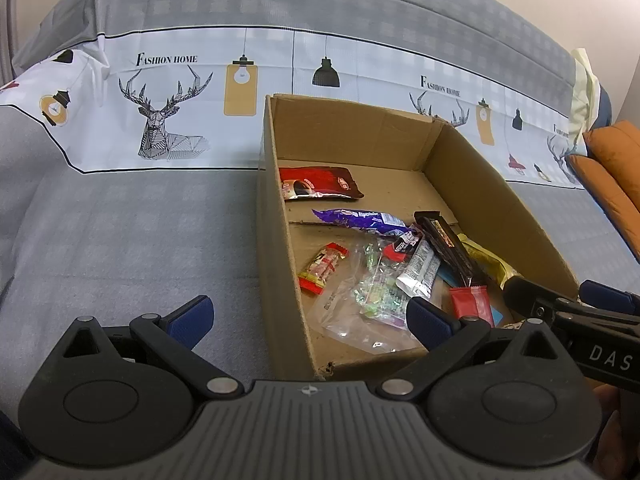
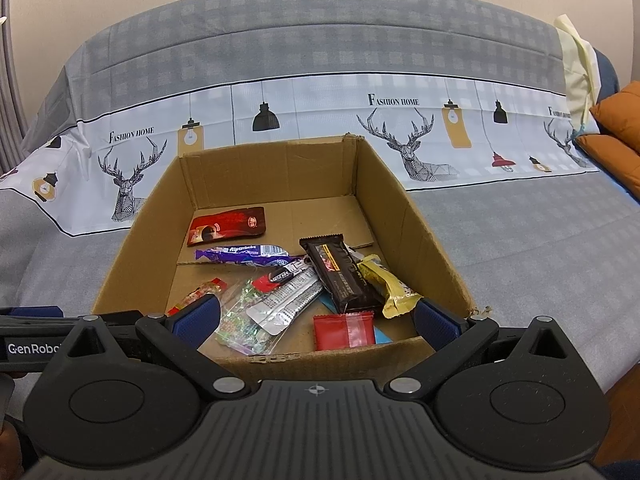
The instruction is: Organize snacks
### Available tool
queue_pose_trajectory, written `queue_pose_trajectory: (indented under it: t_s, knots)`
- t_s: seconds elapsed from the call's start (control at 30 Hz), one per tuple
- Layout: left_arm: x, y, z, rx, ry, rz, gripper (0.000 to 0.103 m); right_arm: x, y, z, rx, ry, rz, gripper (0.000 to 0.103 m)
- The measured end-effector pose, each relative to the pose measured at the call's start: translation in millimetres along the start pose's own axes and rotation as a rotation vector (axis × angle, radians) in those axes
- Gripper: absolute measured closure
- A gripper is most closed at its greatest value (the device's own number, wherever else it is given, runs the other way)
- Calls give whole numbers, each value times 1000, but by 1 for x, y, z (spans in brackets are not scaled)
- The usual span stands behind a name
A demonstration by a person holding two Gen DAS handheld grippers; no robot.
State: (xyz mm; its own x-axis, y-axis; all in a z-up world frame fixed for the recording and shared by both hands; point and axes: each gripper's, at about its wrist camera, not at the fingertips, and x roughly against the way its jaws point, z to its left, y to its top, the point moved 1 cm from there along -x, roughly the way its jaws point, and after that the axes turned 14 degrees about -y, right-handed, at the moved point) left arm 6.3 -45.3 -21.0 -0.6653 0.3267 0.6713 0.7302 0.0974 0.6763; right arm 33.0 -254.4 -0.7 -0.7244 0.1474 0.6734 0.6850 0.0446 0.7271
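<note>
1. While both tools hover at the near rim of the cardboard box (image 2: 416, 240), the right gripper (image 2: 316, 320) has its blue-padded fingers (image 2: 200, 318) spread wide and holds nothing, one pad on each side of the box's near wall.
2. At the box's left wall, the left gripper (image 1: 310, 320) is likewise spread and empty; one pad (image 1: 190, 318) lies outside the box over the grey bedspread (image 1: 120, 240), the other over the box's near end.
3. Just inside the box's near wall lie a small red packet (image 2: 344, 330) and a clear bag of sweets (image 2: 244, 322).
4. Toward the box's middle, a silver sachet (image 2: 288, 306), a black chocolate bar (image 2: 340, 276) and a yellow wrapper (image 2: 390, 290) overlap in a loose pile, with a red-and-yellow candy packet (image 1: 322, 266) near the left wall.
5. Beyond the pile, a purple wrapped bar (image 2: 244, 255) stretches across the box's floor.
6. Nearest the box's far wall, on the left, a dark red pouch (image 2: 228, 225) lies flat and apart.
7. Behind the box runs a white printed band (image 2: 320, 120) with stag heads and lamps.
</note>
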Motion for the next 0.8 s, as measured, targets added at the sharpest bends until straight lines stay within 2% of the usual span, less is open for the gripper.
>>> queue_pose_trajectory:
  t_s: [0.8]
  knots:
    - [-7, -2, -5, -13, -19, -1, 1, -3, -3, -6, -17, 2, 15, 0]
